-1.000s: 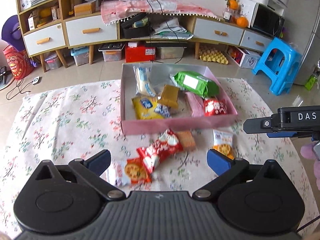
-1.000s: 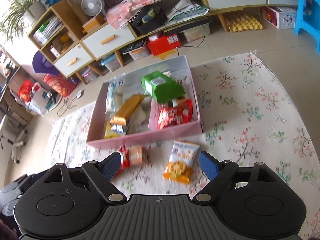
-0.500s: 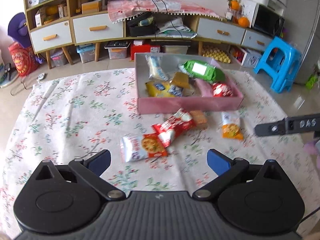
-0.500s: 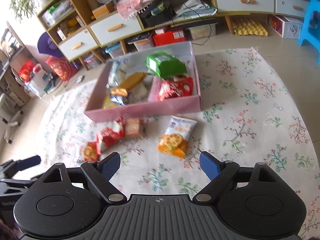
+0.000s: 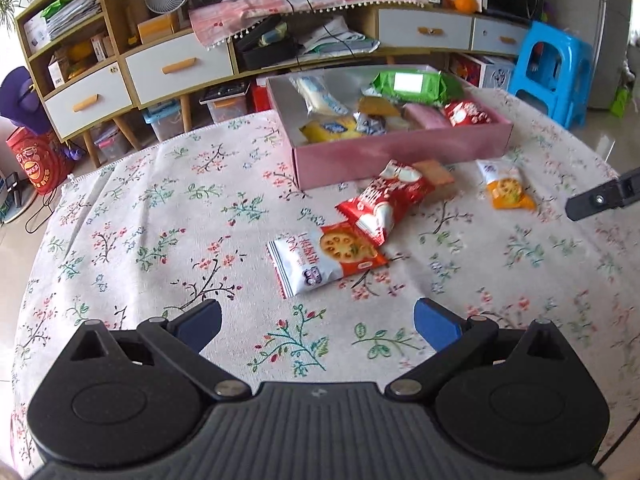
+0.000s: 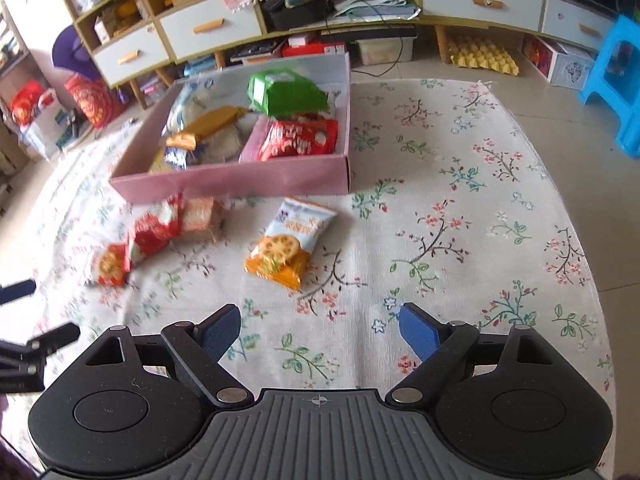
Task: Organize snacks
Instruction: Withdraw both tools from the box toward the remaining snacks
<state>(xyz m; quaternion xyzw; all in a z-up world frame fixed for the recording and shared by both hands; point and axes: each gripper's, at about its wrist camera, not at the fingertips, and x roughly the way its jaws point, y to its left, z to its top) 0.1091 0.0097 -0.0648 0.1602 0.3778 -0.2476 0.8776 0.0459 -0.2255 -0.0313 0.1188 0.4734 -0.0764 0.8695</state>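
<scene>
Both grippers have sunk toward the floral cloth [image 5: 120, 216] | risk: foil packets overlap, so a pinch could drag two or skid one | left gripper [image 5: 318, 320] spread, empty, short of the red-and-white cracker packet [image 5: 320, 256] | right gripper [image 6: 320, 330] spread, empty, near the orange cracker packet [image 6: 286, 246] lying before the pink box [image 6: 240, 178]

We saw the brown packet [image 5: 436, 178] half hidden under the red wrapper [image 5: 384, 200]; the other gripper [image 5: 604, 196] got cut off at the right edge, and print on the biscuit packet [image 6: 286, 242] stayed unreadable.
</scene>
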